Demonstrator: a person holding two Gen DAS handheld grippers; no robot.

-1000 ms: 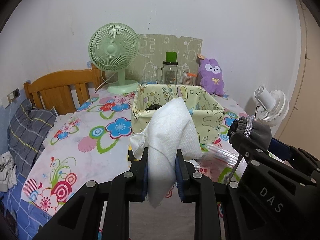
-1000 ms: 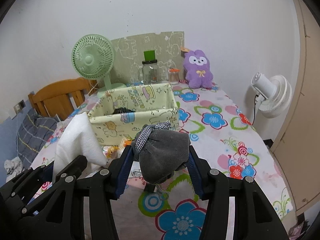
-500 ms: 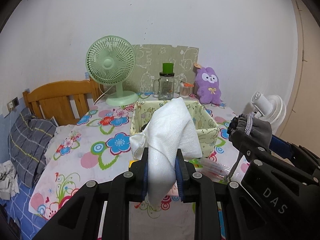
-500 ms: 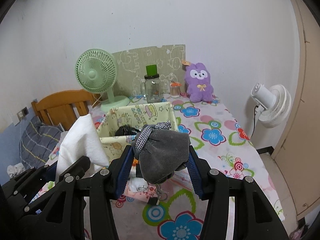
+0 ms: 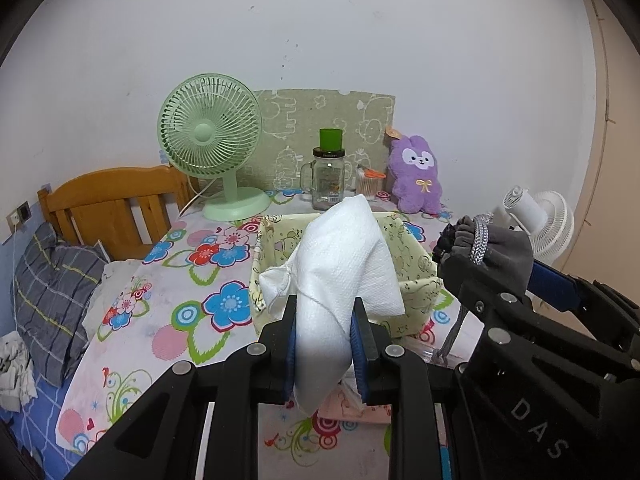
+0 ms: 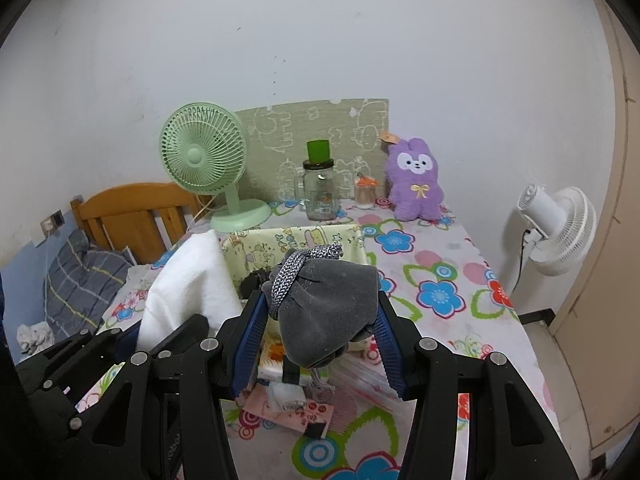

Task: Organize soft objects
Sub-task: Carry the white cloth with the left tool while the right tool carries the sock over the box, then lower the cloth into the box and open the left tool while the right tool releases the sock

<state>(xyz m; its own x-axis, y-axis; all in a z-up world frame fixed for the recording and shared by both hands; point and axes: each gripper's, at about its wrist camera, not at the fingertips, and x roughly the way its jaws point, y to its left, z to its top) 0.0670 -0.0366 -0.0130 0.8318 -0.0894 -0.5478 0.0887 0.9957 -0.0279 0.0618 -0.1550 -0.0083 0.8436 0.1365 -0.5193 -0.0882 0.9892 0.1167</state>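
Left tool [image 5: 323,330]: closed on a white cloth [image 5: 340,264]; the blue pads clamp its lower folds, so the bulk stands up above the jaws and a corner hangs below.
Right tool [image 6: 318,330]: closed on a grey pouch [image 6: 328,304]; the grip sits on the body, leaving the gathered neck and its braided cord [image 6: 294,272] free on top.
White cloth position: held in the air, in front of the near wall of the fabric box [image 5: 420,264]; not touching it.
Grey pouch position: held in the air above the worktop [image 6: 440,320], near the box's front right corner.
Fabric box: open top, yellow printed walls; a dark item [image 6: 252,282] already lies inside. Judged to be the collecting place for the soft things.
Reason for hold: both items are carried high, probably so that they clear the box rim before release.
Step in hand: judged as transport of two items toward the box; neither is inside yet.
Next move: likely each tool goes forward over the opening, then opens.
Risk: the hanging cloth corner may catch the near wall; the pouch cord may snag a jaw.
Clutter below: flat packets [image 6: 296,404] lie on the worktop under the right tool.
Background: green fan [image 5: 212,140], glass jar [image 5: 328,178], purple plush rabbit [image 5: 416,176], well behind the box.
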